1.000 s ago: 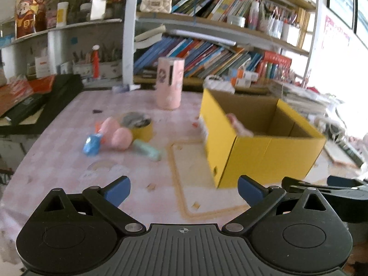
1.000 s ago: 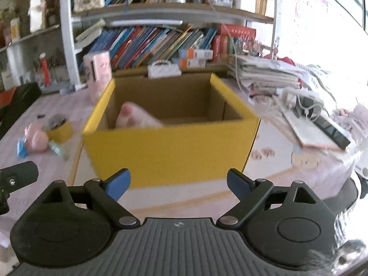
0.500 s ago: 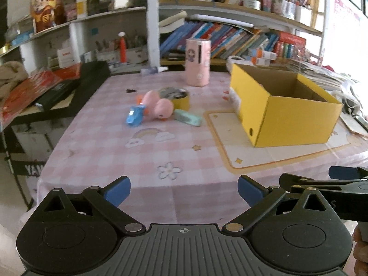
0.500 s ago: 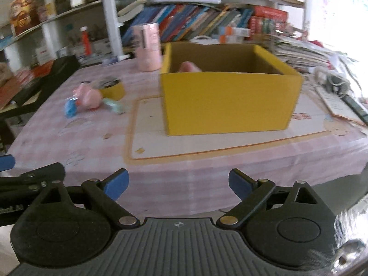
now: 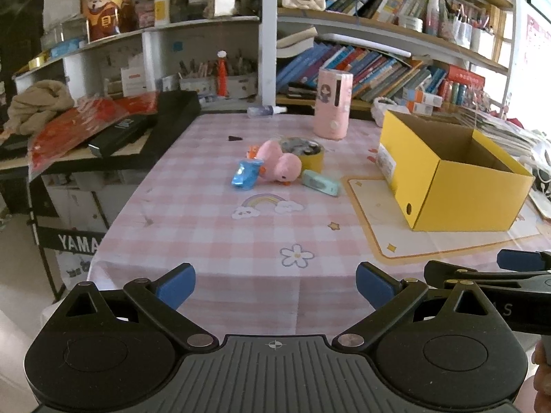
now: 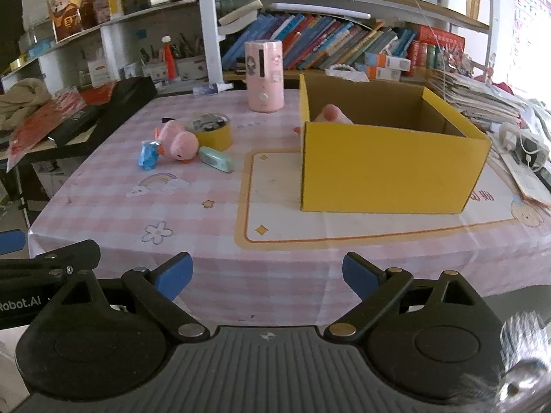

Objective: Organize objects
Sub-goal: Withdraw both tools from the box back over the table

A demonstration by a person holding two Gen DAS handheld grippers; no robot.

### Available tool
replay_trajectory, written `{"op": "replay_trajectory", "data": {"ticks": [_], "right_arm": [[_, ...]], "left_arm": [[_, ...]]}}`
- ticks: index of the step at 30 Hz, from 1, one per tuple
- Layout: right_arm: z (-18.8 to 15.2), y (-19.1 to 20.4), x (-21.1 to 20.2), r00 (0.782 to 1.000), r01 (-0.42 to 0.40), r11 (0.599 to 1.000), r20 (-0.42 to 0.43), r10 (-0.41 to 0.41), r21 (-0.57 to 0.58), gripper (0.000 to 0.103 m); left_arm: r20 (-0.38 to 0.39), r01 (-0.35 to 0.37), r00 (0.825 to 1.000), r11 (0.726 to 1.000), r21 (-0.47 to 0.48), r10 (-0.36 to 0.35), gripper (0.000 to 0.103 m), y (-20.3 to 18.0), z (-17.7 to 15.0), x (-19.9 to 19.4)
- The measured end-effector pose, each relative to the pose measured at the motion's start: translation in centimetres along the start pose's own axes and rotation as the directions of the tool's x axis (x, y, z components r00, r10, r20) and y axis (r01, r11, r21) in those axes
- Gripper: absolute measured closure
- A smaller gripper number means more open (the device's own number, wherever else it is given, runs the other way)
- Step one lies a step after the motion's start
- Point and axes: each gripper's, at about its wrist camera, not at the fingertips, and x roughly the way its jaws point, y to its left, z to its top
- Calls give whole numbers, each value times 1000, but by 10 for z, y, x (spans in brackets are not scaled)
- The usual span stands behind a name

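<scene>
A cluttered study surrounded the work: bookshelves (image 5: 361,65) packed with leaning books rose behind a table (image 5: 213,227) covered in a pink checked cloth with rainbow and flower prints.

The left gripper (image 5: 275,284) hung just off the near edge of the table, its blue-padded jaws spread wide with nothing between them. The right gripper (image 6: 267,273) sat beside it at the same edge, equally wide and equally empty; each one's black frame showed at the margin of the other's view.

Farther out, well apart from both grippers, the loose items lay bunched mid-table: a pink plush duck (image 5: 279,165) on its side, a blue toy (image 5: 245,175) touching its left, a yellow tape roll (image 5: 304,153) just behind it, and a mint-green case (image 5: 320,182) just to its right. A pink canister (image 5: 332,106) stood upright behind them. To the right sat the open yellow box (image 6: 389,172), with something pink (image 6: 330,113) already inside against its left wall.

The risk, as I judged it, lay in the crowding. A reach for the duck could nudge the blue toy or case aside, or close on two things at once. The soft plush might also squash and slip from a shallow pinch. The box looked light, so a carried item clipping its rim could shove it across the mat.
</scene>
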Motion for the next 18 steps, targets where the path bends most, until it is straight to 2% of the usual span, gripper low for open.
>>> {"op": "replay_trajectory", "data": {"ticks": [18], "right_arm": [[5, 20, 4, 999, -35, 999, 1, 35, -33, 9]], "left_arm": [[-7, -27, 1000, 999, -36, 27, 2, 18, 3, 3]]}}
